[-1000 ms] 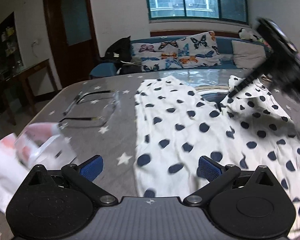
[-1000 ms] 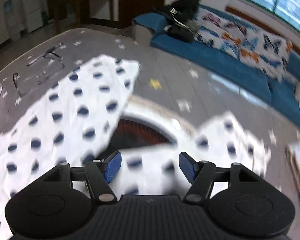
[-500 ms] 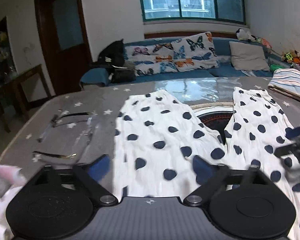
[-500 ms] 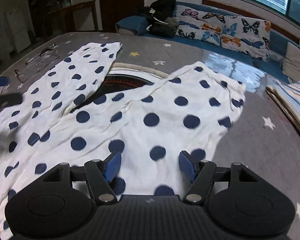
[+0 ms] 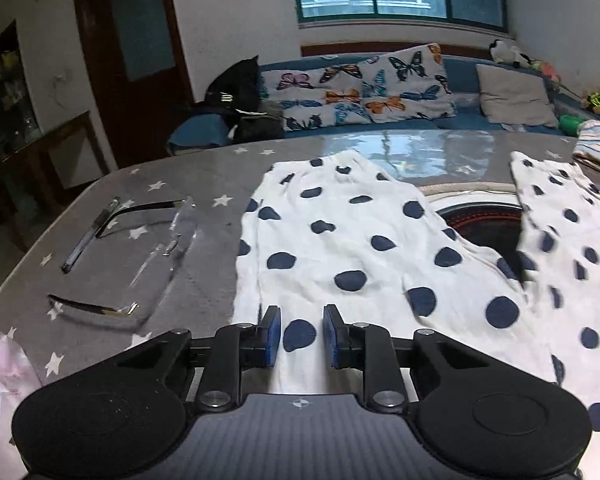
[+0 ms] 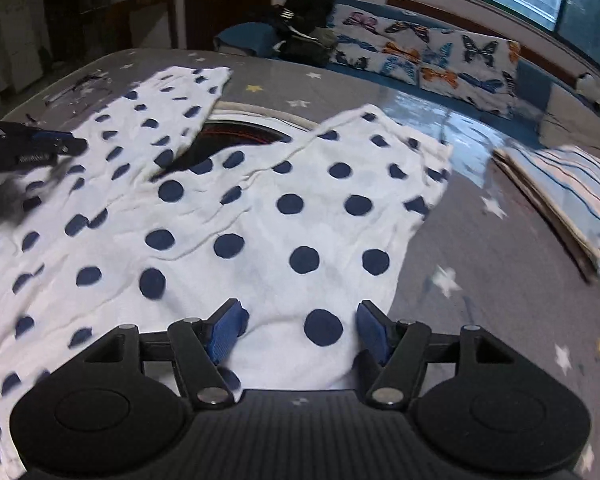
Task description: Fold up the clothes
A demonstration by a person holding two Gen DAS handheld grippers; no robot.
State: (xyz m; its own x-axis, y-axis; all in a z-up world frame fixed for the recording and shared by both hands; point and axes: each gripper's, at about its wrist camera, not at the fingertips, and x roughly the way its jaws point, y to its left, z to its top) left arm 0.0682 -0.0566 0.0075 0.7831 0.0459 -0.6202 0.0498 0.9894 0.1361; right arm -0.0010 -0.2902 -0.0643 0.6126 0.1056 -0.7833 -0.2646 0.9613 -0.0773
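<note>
A white garment with navy dots (image 5: 340,248) lies spread in two legs on the grey star-patterned table (image 5: 188,184). My left gripper (image 5: 302,336) hovers low over the near part of the left leg. Its jaws are closing, the blue pads stand a narrow gap apart, and flat cloth shows between them without being pinched. Over the right leg (image 6: 300,216), close to its right edge, my right gripper (image 6: 300,336) stands open with cloth under its fingers. In the right wrist view the left gripper (image 6: 40,148) shows at the far left.
Clear glasses (image 5: 168,248) and a pen (image 5: 88,240) lie left of the garment. A round dark recess (image 5: 484,224) shows between the two legs. A folded striped cloth (image 6: 572,192) sits at the right. A pink-white bag (image 5: 0,380) is at the near left corner. A sofa (image 5: 380,84) stands beyond.
The left jaws have narrowed from wide open to a small gap. Both grippers have pulled back toward the near part of the garment, and its legs now lie flatter.
</note>
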